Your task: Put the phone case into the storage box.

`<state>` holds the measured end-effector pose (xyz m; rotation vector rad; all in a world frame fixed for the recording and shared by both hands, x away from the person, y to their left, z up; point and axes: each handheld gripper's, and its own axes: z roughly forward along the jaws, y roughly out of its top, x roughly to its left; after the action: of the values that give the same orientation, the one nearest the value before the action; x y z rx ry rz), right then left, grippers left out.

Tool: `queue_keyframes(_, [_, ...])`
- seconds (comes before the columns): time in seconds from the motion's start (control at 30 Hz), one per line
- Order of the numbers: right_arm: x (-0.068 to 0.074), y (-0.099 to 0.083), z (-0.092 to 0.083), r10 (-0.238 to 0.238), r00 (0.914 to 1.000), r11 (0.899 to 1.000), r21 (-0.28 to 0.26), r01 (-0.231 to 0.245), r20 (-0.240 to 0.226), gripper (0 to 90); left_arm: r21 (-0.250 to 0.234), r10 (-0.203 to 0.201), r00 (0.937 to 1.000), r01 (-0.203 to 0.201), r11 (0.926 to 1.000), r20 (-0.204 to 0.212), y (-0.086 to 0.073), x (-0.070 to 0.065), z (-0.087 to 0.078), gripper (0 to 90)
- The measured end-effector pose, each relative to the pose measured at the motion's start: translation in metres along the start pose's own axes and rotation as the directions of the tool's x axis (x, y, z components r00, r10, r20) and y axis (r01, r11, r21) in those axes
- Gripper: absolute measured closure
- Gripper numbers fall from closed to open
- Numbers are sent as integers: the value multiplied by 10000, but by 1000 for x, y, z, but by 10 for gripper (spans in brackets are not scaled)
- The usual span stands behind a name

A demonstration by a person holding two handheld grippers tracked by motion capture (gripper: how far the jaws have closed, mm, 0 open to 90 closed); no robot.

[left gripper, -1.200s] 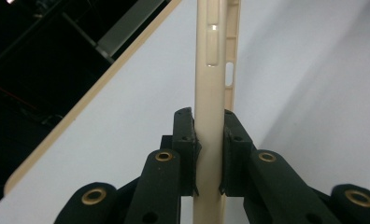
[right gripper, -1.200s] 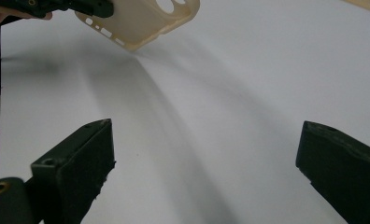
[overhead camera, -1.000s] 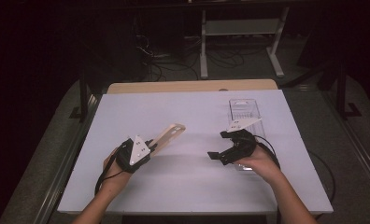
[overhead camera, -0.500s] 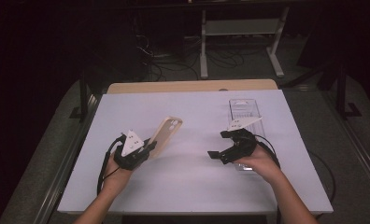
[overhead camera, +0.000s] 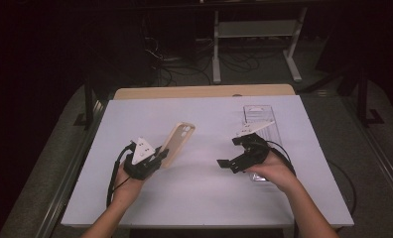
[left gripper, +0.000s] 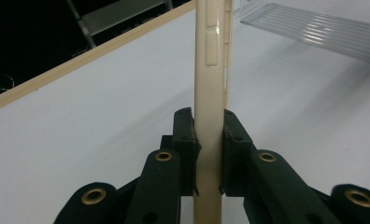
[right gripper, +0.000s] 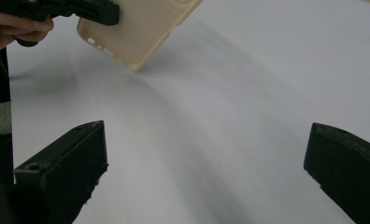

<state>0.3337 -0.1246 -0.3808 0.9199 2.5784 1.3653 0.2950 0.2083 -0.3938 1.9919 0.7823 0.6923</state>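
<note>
Two grippers work over a white table (overhead camera: 199, 198), one in each of the person's hands. On the left side, the left gripper (overhead camera: 157, 157) is clenched on a beige phone case (overhead camera: 177, 144), gripping it near its lower end; in the left gripper view the jaws press on both faces of the case (left gripper: 210, 93), seen edge-on with its side button shapes toward the camera. From above, the case slants up and to the right, lifted off the table surface, its camera cutout at the far end. In the right gripper view, the case (right gripper: 141, 28) hangs above the white surface with a soft shadow under it.

On the right side, the right gripper (overhead camera: 231, 161) is released, its jaws spread wide and holding nothing, pointing left toward the case but well apart from it. Just beyond the right hand (overhead camera: 274, 171) lies a clear plastic tray (overhead camera: 259, 115), flat on the table's far right part.
</note>
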Motion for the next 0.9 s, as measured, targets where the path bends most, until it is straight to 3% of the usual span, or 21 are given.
queue_keyframes(0.2, [4,8,3,43,9988,9998,195,-33,-491,0,-2,-38,10000,38,10000,8,0,1,0,790])
queue_keyframes(0.53, [9,23,16,-52,9997,10000,78,54,-218,0,-44,-59,10000,59,10000,-67,0,2,-2,790])
queue_keyframes(0.7, [9,32,22,29,9988,9999,107,-24,-496,0,-78,-140,9999,140,9999,-96,0,2,-1,790])
queue_keyframes(0.9, [10,39,32,90,9988,9999,138,-83,-490,0,-77,-260,9995,259,9996,-189,1,2,-1,790])
